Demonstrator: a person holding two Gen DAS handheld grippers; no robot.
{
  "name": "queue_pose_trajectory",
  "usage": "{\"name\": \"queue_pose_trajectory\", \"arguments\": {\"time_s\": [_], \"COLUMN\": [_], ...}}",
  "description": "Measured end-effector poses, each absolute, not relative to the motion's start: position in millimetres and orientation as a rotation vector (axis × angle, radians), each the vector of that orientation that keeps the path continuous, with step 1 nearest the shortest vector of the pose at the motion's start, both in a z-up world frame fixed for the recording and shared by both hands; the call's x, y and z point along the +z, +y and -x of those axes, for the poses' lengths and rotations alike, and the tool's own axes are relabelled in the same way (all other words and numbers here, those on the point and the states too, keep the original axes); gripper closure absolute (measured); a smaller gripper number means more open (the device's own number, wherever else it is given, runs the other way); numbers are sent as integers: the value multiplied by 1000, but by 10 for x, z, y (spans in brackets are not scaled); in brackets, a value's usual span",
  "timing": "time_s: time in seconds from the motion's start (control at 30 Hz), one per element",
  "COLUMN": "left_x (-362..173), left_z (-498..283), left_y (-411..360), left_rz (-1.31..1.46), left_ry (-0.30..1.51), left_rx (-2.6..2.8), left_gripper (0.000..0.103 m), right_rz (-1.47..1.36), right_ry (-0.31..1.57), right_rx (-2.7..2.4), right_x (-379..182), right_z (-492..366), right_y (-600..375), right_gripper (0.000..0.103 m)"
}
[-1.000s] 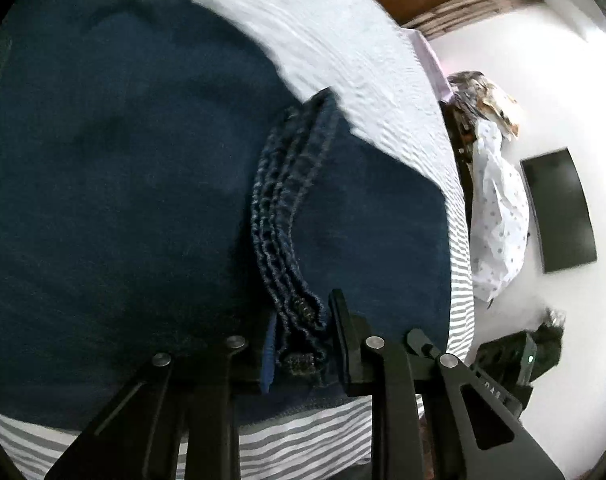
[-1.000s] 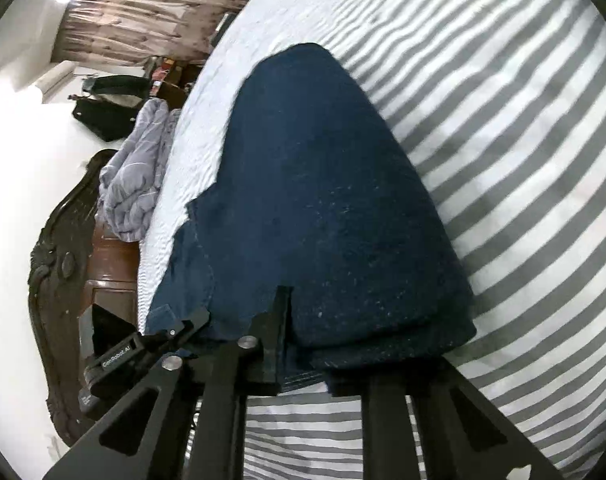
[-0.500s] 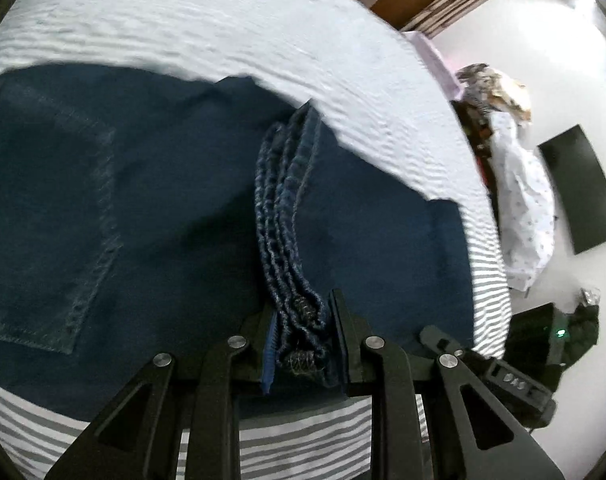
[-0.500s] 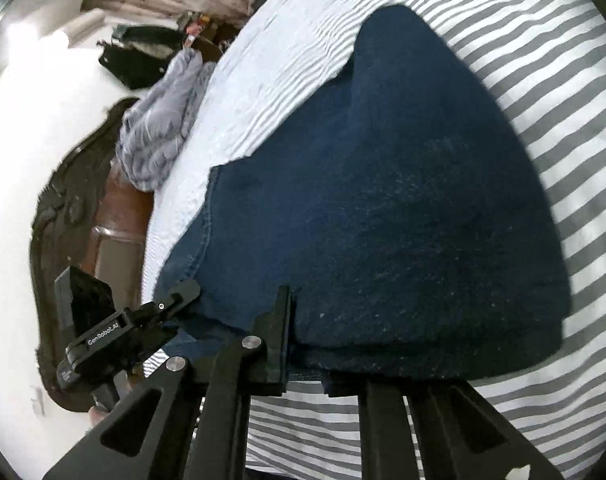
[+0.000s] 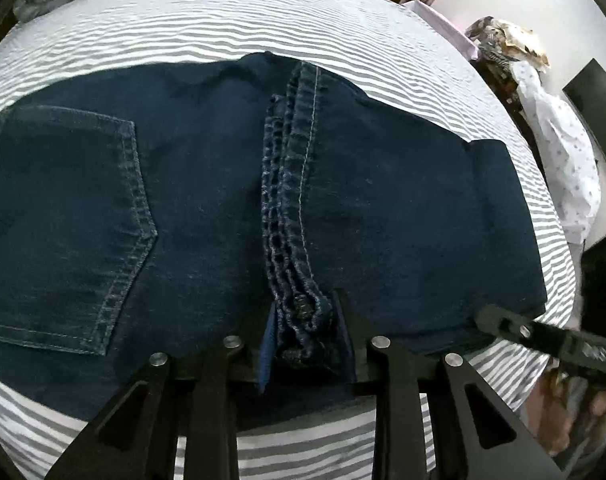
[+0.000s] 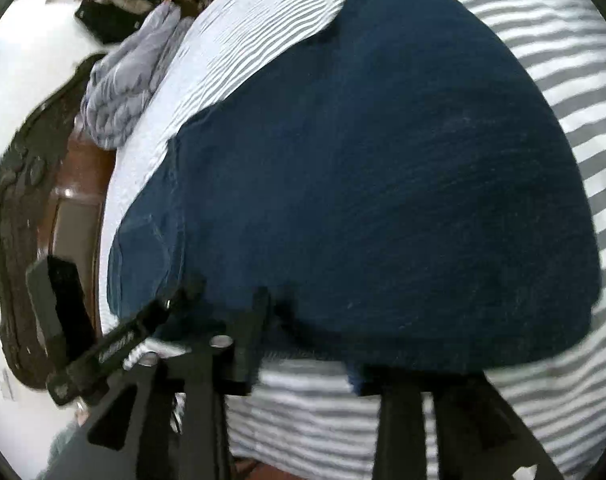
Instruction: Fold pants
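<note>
The dark jeans [image 5: 207, 208] lie on the striped bedsheet [image 5: 223, 20], already doubled over themselves; in the left wrist view they fill the middle of the frame, a back pocket [image 5: 63, 232] at the left and a bunched stack of stitched hems [image 5: 291, 208] running from the upper centre straight down toward the tool. The left gripper [image 5: 305, 344] is clamped on the near end of that hem stack, its jaws drawn in on either side of the cloth at the lower centre of the frame; so the hem's long axis points directly away from it, up the picture.

In the right wrist view the right gripper [image 6: 307, 344] sits at the lower edge of the frame with its jaws spread wide; the folded denim edge crosses the gap between them, but I see nothing pinched, so I take it to be released, though the blur leaves some doubt. The cloth stretches away from it toward the upper right, with the other tool showing at the lower left.

My judgement: the left hand is the one that has the fabric, and the next move turns on laying those hems down square on the layer beneath; a grey blanket [image 6: 119, 92] lies bunched at the far upper left, well apart.
</note>
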State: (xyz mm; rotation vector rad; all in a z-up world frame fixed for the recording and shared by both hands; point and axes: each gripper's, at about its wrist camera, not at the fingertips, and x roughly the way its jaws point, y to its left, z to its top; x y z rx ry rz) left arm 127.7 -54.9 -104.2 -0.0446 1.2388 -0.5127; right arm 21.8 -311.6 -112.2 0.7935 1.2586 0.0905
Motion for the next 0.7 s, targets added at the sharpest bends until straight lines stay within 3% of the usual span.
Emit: {"name": "queue_pose_trajectory", "arguments": {"time_s": [0.2, 0.4, 0.53, 0.7], "left_x": [-869, -638, -580, -822], "left_z": [-1203, -1197, -1198, -1279], "left_y": [-427, -333, -481, -692], "left_rz": [-62, -118, -113, -73], "left_ry": [1181, 1091, 1055, 1085], "left_rx": [-515, -500, -540, -575], "left_gripper": [72, 72, 70, 69], "right_rz": [-678, -471, -394, -318], "right_ry": [1283, 1126, 1150, 1229], "right_rx": [139, 24, -57, -99], "right_x": [-678, -172, -343, -701], "right_z": [72, -42, -375, -530], "right_y": [-3189, -3383, -3456, -3476], "right_gripper": [62, 65, 78, 82]}}
